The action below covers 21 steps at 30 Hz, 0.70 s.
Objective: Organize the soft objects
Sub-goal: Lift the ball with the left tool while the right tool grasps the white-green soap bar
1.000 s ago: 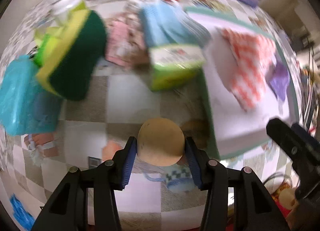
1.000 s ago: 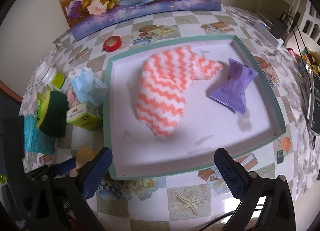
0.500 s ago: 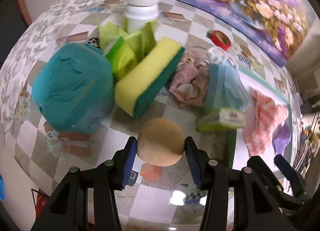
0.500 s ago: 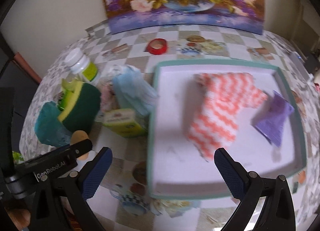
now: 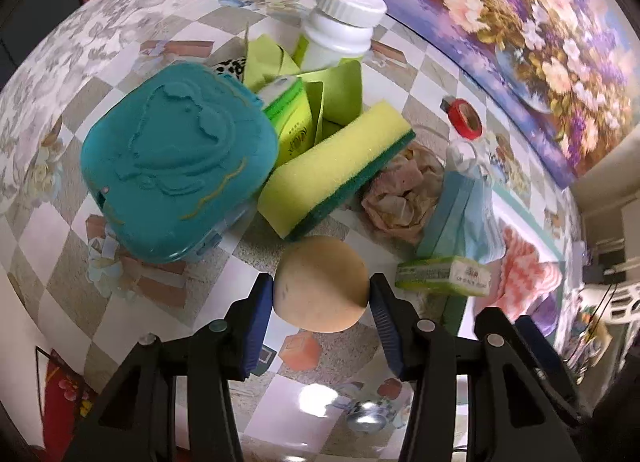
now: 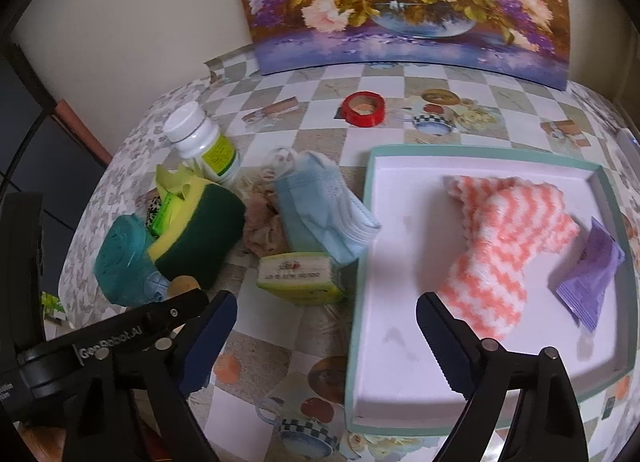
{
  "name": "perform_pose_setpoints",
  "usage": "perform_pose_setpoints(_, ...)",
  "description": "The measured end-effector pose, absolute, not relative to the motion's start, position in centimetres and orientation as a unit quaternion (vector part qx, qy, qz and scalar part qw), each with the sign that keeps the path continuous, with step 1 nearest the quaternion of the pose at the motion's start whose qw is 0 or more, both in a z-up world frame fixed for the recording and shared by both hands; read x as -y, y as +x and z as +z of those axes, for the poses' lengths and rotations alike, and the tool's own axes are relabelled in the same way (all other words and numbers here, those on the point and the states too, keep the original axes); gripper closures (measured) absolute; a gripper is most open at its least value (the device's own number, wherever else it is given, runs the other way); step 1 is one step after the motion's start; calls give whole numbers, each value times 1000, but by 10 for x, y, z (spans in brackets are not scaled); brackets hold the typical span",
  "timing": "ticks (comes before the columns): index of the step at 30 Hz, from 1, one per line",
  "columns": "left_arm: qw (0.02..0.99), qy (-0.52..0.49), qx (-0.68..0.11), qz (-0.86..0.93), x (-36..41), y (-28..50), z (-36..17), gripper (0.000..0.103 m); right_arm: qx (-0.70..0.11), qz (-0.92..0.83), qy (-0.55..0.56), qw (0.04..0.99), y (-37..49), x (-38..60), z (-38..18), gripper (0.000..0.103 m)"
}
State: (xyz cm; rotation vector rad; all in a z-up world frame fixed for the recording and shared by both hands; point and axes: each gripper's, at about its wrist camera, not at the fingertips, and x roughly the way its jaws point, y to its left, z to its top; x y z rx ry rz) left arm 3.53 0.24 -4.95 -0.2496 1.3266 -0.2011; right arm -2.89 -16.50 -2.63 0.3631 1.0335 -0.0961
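My left gripper [image 5: 320, 298] is shut on a round tan sponge puff [image 5: 322, 284] and holds it above the checkered table, in front of the yellow-green sponge [image 5: 334, 167]. The puff also shows in the right wrist view [image 6: 184, 284]. My right gripper [image 6: 324, 326] is open and empty, over the left rim of the teal tray [image 6: 356, 302]. In the tray lie an orange-white fluffy cloth [image 6: 504, 238] and a purple packet [image 6: 592, 282]. Left of the tray lie blue face masks [image 6: 320, 209], a pinkish crumpled cloth [image 6: 260, 229] and the sponge [image 6: 200, 234].
A teal case [image 5: 176, 157], a white pill bottle [image 5: 340, 29], green packets [image 5: 292, 117], a green soap box [image 6: 298, 278] and a red tape roll [image 6: 363, 109] stand left of the tray. A flower painting [image 6: 400, 1] leans at the back wall.
Both grippers have swung left, away from the tray and toward the pile of objects. The left gripper still holds the puff; the right stays open.
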Motion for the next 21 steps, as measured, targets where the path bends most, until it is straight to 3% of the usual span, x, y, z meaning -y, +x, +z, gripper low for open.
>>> perform_pose_setpoints(21, 777, -173, -599, -89, -24, 33, -39, 52, -508, -25, 133, 851, 0, 140, -43, 26)
